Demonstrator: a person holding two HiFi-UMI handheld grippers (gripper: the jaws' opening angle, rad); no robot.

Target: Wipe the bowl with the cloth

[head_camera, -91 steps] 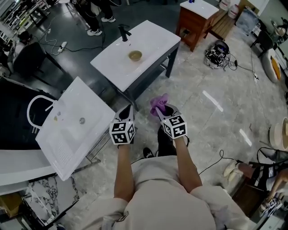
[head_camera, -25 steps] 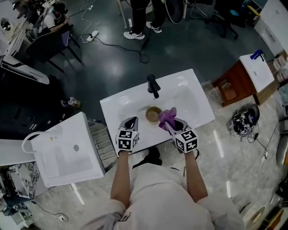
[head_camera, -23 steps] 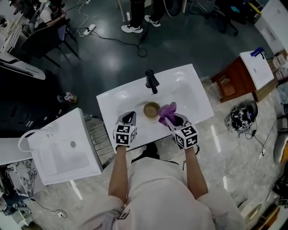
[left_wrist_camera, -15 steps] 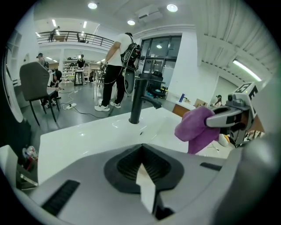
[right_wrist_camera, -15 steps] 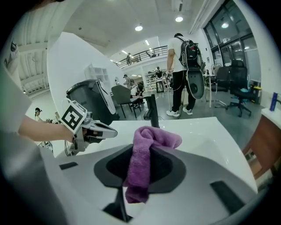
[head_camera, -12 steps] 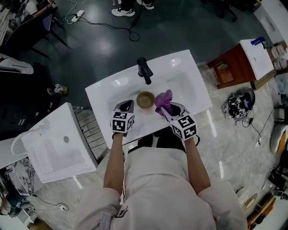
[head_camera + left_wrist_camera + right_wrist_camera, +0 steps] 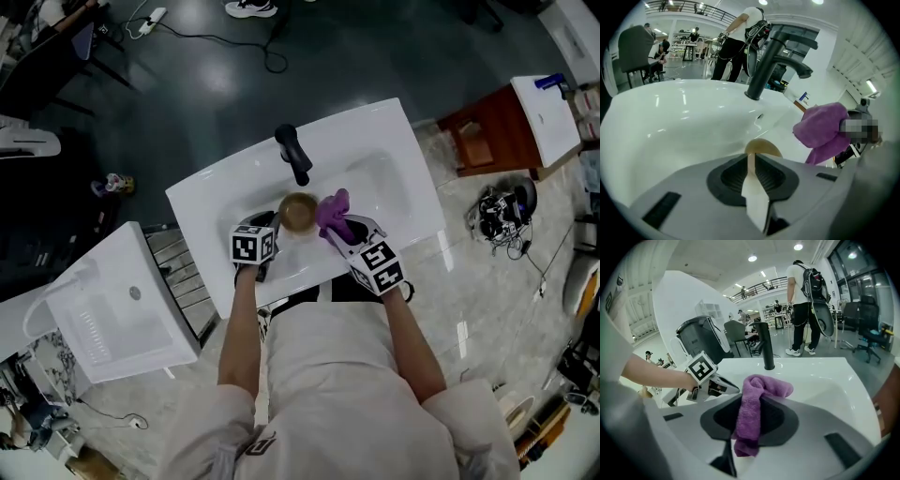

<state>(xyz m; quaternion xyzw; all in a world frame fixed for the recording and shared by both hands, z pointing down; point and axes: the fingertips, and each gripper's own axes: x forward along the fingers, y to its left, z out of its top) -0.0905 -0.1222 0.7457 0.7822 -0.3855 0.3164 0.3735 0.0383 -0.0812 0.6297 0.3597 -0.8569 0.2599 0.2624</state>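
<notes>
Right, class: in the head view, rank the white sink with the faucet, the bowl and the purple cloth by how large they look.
1. The white sink, largest by far.
2. The bowl and the purple cloth look about alike, too close to rank.

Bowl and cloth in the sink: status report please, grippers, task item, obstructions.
Left gripper shut on bowl rim. Right gripper shut on purple cloth, just right of bowl, not inside it. Black faucet behind bowl, nothing between them.

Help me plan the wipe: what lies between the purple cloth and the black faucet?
Only bare white ceramic sink separates purple terry cloth from black metal faucet, per the right gripper view.
</notes>
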